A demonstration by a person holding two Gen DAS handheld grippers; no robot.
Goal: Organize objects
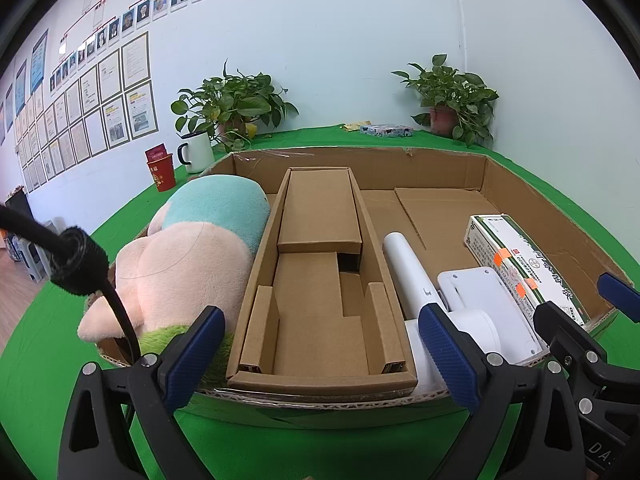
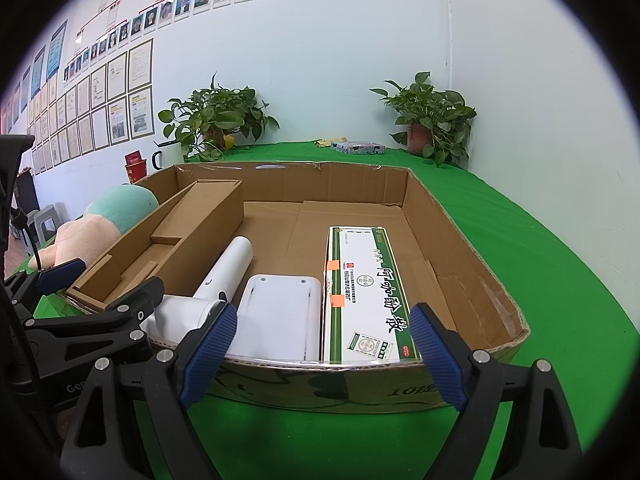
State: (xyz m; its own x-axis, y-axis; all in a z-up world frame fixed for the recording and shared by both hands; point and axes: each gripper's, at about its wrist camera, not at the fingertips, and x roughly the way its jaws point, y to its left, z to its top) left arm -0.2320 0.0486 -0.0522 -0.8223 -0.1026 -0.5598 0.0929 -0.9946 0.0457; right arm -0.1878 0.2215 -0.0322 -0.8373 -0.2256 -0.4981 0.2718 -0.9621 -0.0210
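Note:
A large shallow cardboard box (image 1: pixel 520 200) (image 2: pixel 460 240) lies on the green table. Inside it, from left to right, are a plush toy (image 1: pixel 192 256) (image 2: pixel 100 220), a narrow cardboard insert tray (image 1: pixel 320 280) (image 2: pixel 168 236), a white hair dryer (image 1: pixel 416 280) (image 2: pixel 224 276), a flat white device (image 1: pixel 492 304) (image 2: pixel 280 316) and a green-and-white medicine carton (image 1: pixel 520 260) (image 2: pixel 364 292). My left gripper (image 1: pixel 320 356) stands open in front of the insert tray's near end, holding nothing. My right gripper (image 2: pixel 324 352) is open before the carton's near end, also empty.
At the back left stand a white mug (image 1: pixel 196 152) (image 2: pixel 168 156) and a red paper cup (image 1: pixel 162 172) (image 2: pixel 136 168). Two potted plants (image 1: pixel 232 108) (image 1: pixel 452 100) sit against the wall, with a small patterned box (image 1: pixel 386 130) (image 2: pixel 358 147) between them. A black cable (image 1: pixel 80 260) hangs at left.

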